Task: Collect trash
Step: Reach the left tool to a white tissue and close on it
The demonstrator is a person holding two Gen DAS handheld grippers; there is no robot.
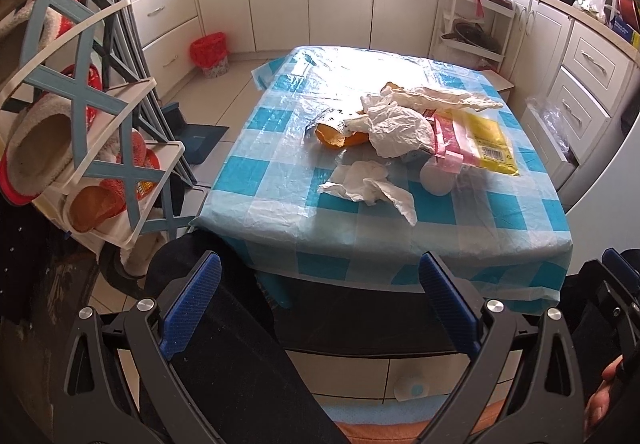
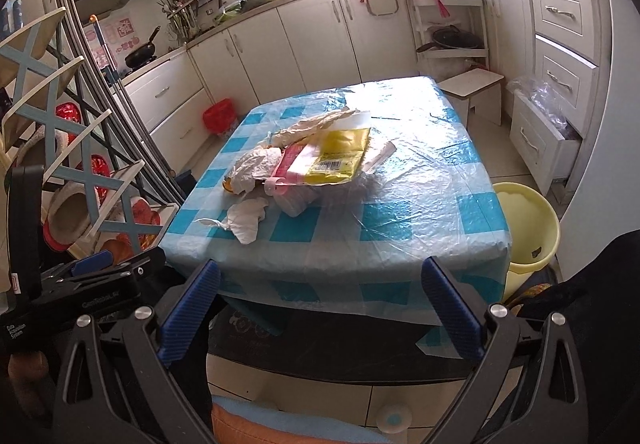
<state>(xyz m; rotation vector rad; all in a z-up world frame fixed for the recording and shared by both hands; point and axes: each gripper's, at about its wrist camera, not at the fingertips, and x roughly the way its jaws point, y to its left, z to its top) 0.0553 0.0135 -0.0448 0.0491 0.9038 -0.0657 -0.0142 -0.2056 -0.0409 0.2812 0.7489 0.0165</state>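
Observation:
A pile of trash lies on the table with the blue-checked cloth [image 1: 460,212] [image 2: 432,204]: a crumpled white tissue [image 1: 368,184] [image 2: 246,218], a crumpled white bag [image 1: 396,128] [image 2: 256,168], a yellow packet [image 1: 490,146] [image 2: 340,154], an orange wrapper [image 1: 340,138], a pink strip [image 1: 444,140] [image 2: 296,162] and a small white cup [image 1: 436,180] [image 2: 298,204]. My left gripper [image 1: 320,284] is open and empty, held before the table's near edge. My right gripper [image 2: 320,288] is open and empty, also short of the table. A yellow bin [image 2: 528,228] stands right of the table.
A shoe rack with slippers [image 1: 80,148] [image 2: 80,200] stands at the left. A red-lined bin [image 1: 210,52] [image 2: 218,118] sits by the white cabinets. A small white stool [image 2: 474,88] and an open drawer [image 2: 540,140] are at the right. The left gripper's body shows in the right wrist view [image 2: 92,276].

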